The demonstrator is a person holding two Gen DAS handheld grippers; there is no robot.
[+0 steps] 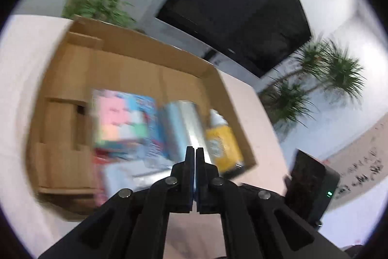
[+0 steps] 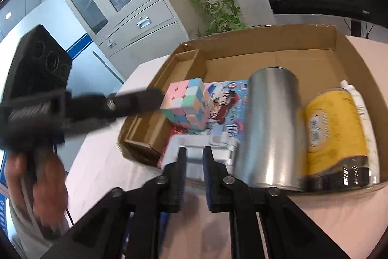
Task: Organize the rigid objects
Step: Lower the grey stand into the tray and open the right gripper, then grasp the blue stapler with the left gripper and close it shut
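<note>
A: Where is the left tongs [image 1: 195, 152] now?
B: Above the near edge of the cardboard box [image 1: 145, 57], fingers pressed together, nothing btw them. In the right view it reaches from the left side, tip near the cube [image 2: 185, 104], held by a hand [image 2: 48, 188].
A: And the right tongs [image 2: 194, 152]?
B: Fingers a bit apart, nothing held, low over the table [image 2: 101, 176] just before the box.
A: Things in the box?
B: Cube lies on a picture pack [image 2: 225, 103]; beside it a metal can [image 2: 271, 128], then a yellow jar [image 2: 334, 135] and a white bottle [image 2: 359, 103].
</note>
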